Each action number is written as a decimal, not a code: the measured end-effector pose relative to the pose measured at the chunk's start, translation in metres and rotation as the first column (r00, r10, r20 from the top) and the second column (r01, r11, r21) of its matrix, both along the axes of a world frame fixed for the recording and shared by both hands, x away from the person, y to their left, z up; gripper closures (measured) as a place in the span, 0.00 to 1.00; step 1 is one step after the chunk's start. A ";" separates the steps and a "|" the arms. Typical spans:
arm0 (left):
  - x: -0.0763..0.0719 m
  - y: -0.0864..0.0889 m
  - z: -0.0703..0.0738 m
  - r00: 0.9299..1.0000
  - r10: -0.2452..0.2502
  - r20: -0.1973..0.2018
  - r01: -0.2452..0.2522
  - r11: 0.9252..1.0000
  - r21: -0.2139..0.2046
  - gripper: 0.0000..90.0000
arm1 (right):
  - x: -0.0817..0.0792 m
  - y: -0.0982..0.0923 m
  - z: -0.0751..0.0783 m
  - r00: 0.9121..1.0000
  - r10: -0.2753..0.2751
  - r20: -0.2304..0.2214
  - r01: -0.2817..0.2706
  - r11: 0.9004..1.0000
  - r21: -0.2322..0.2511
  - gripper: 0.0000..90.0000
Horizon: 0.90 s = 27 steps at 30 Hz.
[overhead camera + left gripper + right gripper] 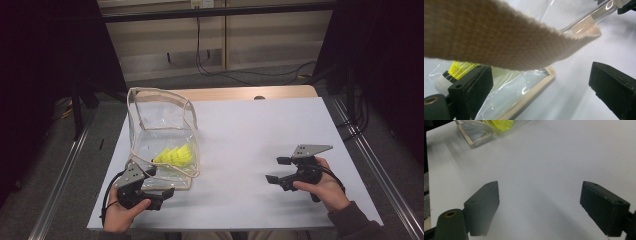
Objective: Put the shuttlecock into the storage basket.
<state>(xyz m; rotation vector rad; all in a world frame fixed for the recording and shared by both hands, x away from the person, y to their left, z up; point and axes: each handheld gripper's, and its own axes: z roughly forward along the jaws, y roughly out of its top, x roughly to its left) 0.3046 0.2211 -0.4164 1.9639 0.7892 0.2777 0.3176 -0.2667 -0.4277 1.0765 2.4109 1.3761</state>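
I see the clear bag standing at the table's left, yellow shuttlecocks inside. My left gripper sits spread at its near edge under the strap; my right gripper waits spread, well apart.

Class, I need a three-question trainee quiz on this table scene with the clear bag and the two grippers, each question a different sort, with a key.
1. True or false: the right gripper holds the clear bag.
2. What colour are the shuttlecocks inside the bag?
A. yellow
B. red
C. blue
3. Fill in: in the left gripper view, a woven ____ crosses above the open jaws of the left gripper.

Key
1. False; its jaws are open over the bare white table.
2. A
3. strap
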 end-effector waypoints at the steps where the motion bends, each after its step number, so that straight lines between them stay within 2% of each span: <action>1: 0.000 0.000 0.000 1.000 0.000 0.000 0.000 1.000 -0.001 0.06 | 0.000 -0.001 0.000 1.000 0.001 0.003 -0.001 1.000 0.001 0.17; 27: 0.000 0.000 0.000 1.000 -0.002 0.001 0.002 1.000 0.004 0.06 | -0.007 -0.011 -0.007 1.000 -0.016 0.021 0.016 1.000 0.000 0.16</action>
